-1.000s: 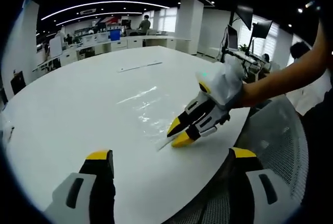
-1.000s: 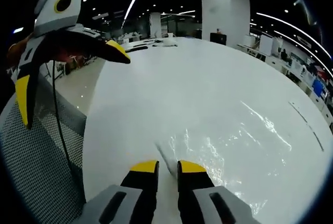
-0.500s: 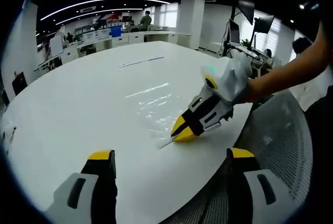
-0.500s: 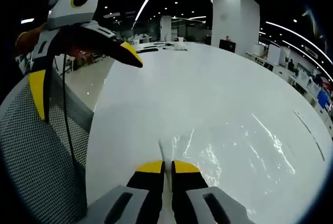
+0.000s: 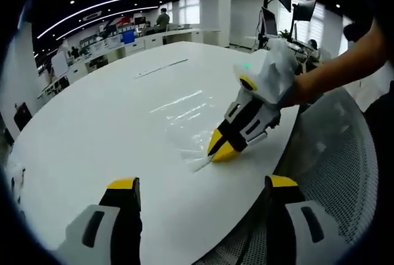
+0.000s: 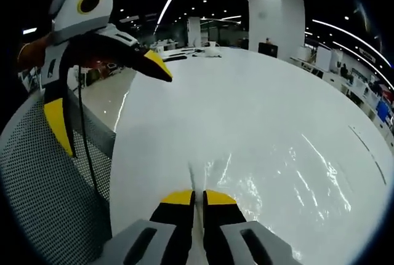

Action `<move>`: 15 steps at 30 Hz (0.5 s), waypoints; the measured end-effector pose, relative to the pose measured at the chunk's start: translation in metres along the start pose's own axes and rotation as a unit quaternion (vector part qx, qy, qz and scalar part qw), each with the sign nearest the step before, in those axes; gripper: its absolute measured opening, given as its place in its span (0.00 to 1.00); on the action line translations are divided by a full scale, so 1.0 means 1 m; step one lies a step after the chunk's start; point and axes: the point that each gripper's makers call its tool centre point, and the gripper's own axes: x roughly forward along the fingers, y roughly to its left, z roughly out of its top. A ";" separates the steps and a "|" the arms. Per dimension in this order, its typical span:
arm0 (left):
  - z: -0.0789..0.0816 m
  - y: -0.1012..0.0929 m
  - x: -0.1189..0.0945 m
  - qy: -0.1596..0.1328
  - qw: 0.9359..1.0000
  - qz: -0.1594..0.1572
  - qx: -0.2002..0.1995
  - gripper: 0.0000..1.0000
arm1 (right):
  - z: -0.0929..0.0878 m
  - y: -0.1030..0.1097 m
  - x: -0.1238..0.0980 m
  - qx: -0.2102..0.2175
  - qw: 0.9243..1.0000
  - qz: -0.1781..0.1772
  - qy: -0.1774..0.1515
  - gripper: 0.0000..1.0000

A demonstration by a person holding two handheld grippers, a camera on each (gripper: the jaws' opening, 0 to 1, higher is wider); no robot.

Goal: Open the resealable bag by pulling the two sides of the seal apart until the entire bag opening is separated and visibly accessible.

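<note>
A clear plastic bag (image 5: 184, 117) lies flat on the white table (image 5: 92, 130), near the table's rounded near edge, its sheen the main thing that gives it away; in the left gripper view the right gripper (image 5: 223, 149) reaches in from the right side, its yellow-tipped jaws pressed together on the bag's near corner, where a thin strip of plastic sticks out just beyond the tips; a person's bare forearm (image 5: 345, 62) runs back from it past the table edge, above a grey mesh chair (image 5: 335, 173). The left gripper (image 5: 200, 185) shows its own two jaws at the bottom of that view, spread wide with nothing between them, one over the table and the other out past its edge (over the chair mesh). The right gripper view gives the closer look: its own jaws (image 6: 192, 197) stand almost touching, with the bag's thin edge (image 6: 192, 176) running up out of the narrow slit between them, and the crinkled, glossy bag (image 6: 289, 185) spreading away across the table (image 6: 246, 99) to the right; it also catches the left gripper (image 6: 108, 87) from outside, hanging wide open above the table's edge and the chair (image 6: 43, 179), well apart from the bag, a black cable (image 6: 86, 148) trailing down from it. Far across the table lies a long thin strip (image 5: 161, 68); what it is cannot be told.
</note>
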 end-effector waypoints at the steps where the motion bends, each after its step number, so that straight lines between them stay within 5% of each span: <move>1: 0.000 0.000 0.000 0.001 1.000 0.001 0.002 0.81 | 0.000 0.002 -0.001 -0.001 1.000 0.002 0.001 0.01; 15: 0.005 -0.010 0.007 -0.003 0.999 -0.011 0.042 0.68 | 0.006 0.017 -0.020 0.008 1.000 0.006 -0.013 0.01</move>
